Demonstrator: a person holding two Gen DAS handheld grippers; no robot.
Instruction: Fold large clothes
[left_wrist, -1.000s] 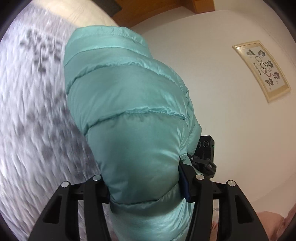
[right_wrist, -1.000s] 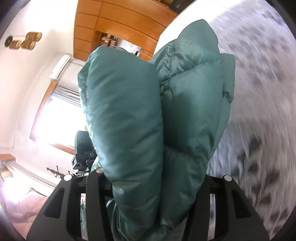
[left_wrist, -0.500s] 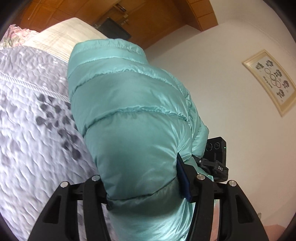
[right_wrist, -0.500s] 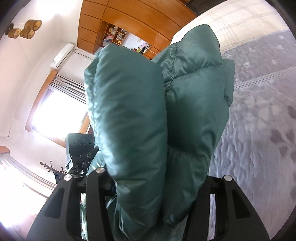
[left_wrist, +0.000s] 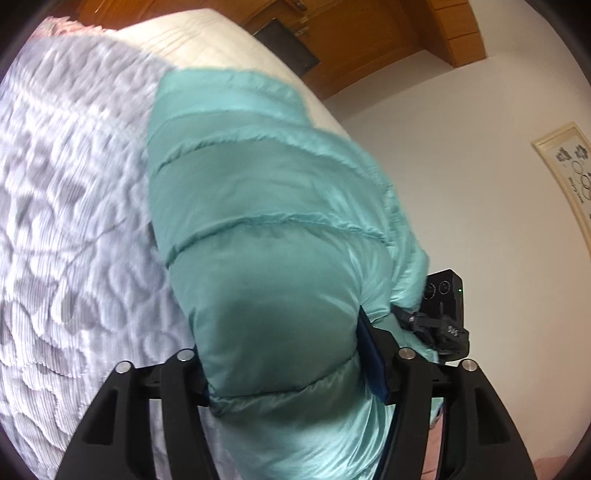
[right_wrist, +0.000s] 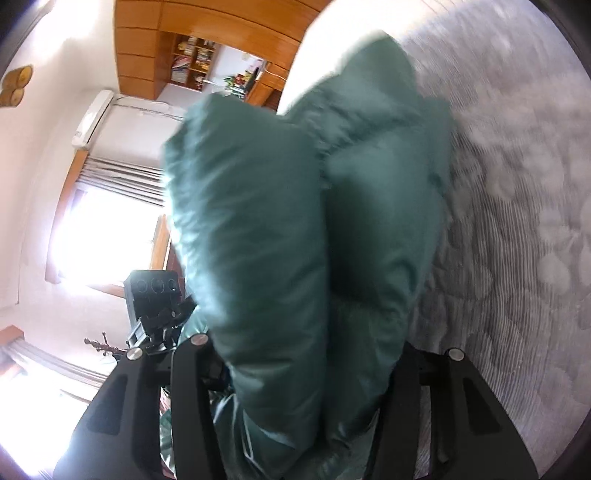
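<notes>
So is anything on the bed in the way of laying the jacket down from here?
Nothing visible. Both the left gripper and right gripper are clamped on the teal puffer jacket, and the quilted bedspread beside it looks bare; the jacket hides the part behind it.

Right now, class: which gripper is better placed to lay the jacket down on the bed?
Neither clearly: left gripper and right gripper both clamp the jacket beside the bedspread. Probably lower together.
</notes>
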